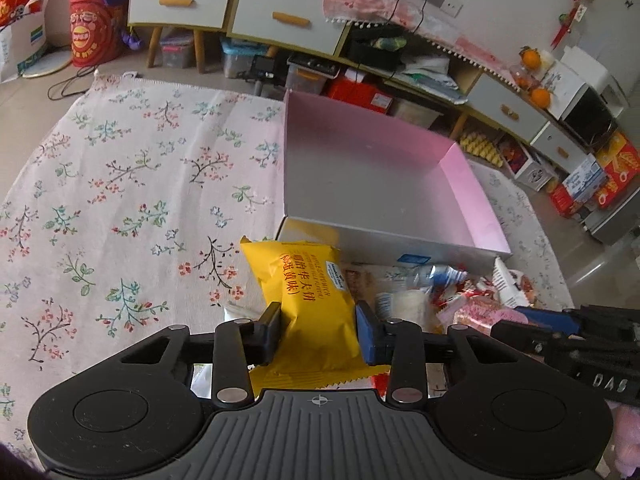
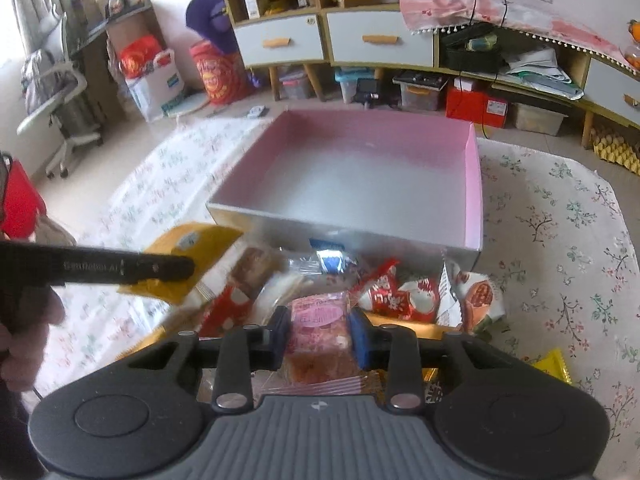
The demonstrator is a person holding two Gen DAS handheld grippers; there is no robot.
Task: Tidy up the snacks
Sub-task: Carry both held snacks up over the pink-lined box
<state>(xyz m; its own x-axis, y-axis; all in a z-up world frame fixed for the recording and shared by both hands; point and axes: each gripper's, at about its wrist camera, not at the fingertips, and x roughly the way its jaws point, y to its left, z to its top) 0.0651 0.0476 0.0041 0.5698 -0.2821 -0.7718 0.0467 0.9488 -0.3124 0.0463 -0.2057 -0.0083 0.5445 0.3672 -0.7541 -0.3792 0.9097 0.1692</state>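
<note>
In the left wrist view my left gripper point(image 1: 318, 330) is shut on a yellow snack packet point(image 1: 310, 304), its pads pressing both sides. Beyond it stands an empty pink-lined box point(image 1: 460, 184). In the right wrist view my right gripper point(image 2: 320, 338) is shut on a pink wrapped cake point(image 2: 320, 334), lifted over a pile of loose snacks point(image 2: 396, 294) in front of the box point(image 2: 472, 184). The yellow packet point(image 2: 200, 248) and the left gripper's black body point(image 2: 120, 268) show at the left of that view. The right gripper's body point(image 1: 568, 340) shows at the right edge of the left wrist view.
A floral cloth point(image 1: 120, 184) covers the floor around the box. Low cabinets with white drawers point(image 2: 380, 40), storage bins and red bags line the far wall. A person's hand point(image 2: 24, 340) holds the left tool. Another yellow packet point(image 2: 556, 364) lies on the cloth at the right.
</note>
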